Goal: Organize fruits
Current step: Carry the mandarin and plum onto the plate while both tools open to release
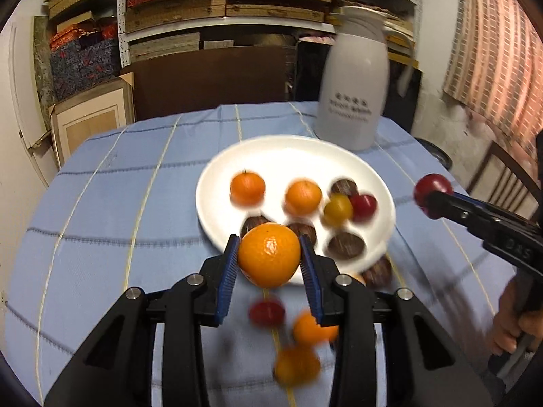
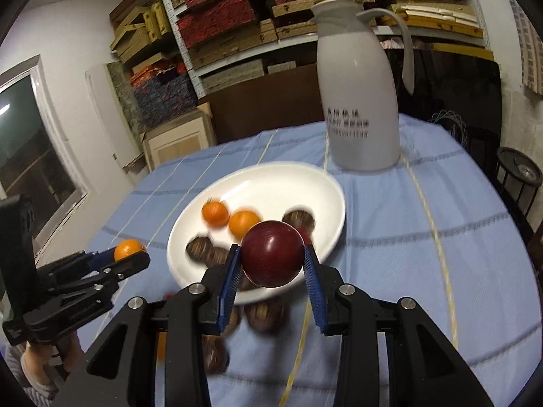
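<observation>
My left gripper (image 1: 268, 239) is shut on an orange (image 1: 269, 257), lifted just before the near rim of the white plate (image 1: 288, 156). My right gripper (image 2: 270, 249) is shut on a dark red fruit (image 2: 271, 257) above the plate's near edge (image 2: 271, 183). Each gripper also shows in the other view: the right gripper (image 1: 428, 200) with its red fruit (image 1: 432, 186), the left gripper (image 2: 132, 254) with its orange (image 2: 127, 248). On the plate lie two small oranges (image 1: 247, 188), a yellow fruit (image 1: 337, 208), a red one (image 1: 363, 207) and several brown round pieces (image 1: 346, 246).
On the blue checked cloth (image 1: 118, 203) near me lie a red fruit (image 1: 267, 312), two oranges (image 1: 310, 330) and brown pieces (image 2: 264, 313), all blurred. A white thermos jug (image 1: 353, 91) stands behind the plate. Shelves of stacked boards fill the back. A person's hand (image 1: 512, 322) grips the right tool.
</observation>
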`<state>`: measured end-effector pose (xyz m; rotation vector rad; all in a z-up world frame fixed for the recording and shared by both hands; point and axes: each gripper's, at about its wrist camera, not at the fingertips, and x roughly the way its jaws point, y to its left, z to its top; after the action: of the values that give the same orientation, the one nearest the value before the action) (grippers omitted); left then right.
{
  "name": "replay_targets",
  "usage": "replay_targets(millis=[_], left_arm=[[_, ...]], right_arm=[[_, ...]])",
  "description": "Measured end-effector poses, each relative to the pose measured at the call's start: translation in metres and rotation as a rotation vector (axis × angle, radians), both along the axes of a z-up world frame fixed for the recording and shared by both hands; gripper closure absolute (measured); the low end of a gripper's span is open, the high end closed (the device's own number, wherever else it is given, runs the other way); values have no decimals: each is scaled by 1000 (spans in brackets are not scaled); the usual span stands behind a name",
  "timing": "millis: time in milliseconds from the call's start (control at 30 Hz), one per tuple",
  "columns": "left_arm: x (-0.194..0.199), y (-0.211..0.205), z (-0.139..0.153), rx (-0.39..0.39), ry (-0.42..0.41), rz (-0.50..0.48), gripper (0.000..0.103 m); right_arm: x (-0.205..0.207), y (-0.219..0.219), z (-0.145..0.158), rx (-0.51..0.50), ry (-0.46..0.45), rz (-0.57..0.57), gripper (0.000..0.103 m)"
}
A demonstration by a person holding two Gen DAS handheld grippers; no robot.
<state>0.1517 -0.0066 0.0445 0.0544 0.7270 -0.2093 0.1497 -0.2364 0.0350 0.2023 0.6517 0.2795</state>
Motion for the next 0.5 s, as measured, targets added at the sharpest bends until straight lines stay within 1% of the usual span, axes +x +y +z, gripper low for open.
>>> replay_targets(millis=[133, 233, 333, 400, 433, 467, 500], left_arm=[[44, -6, -8, -15, 25, 6, 68], [70, -8, -19, -20, 50, 8, 68], [87, -12, -30, -21, 71, 5, 68], [91, -14, -37, -26, 86, 1, 68], [91, -16, -39, -21, 88, 1, 68], [91, -17, -41, -4, 82, 4, 64], [90, -18, -42, 9, 76, 7, 58]], right_arm=[[45, 1, -1, 12, 19, -22, 65], [80, 6, -14, 15, 53, -32, 65], [108, 14, -27, 12, 91, -26, 65], [122, 18, -35, 15, 105, -25, 65], [124, 20, -39, 17, 113, -18, 63], [126, 22, -41, 21, 120, -14, 62], [126, 22, -44, 27, 121, -14, 56]])
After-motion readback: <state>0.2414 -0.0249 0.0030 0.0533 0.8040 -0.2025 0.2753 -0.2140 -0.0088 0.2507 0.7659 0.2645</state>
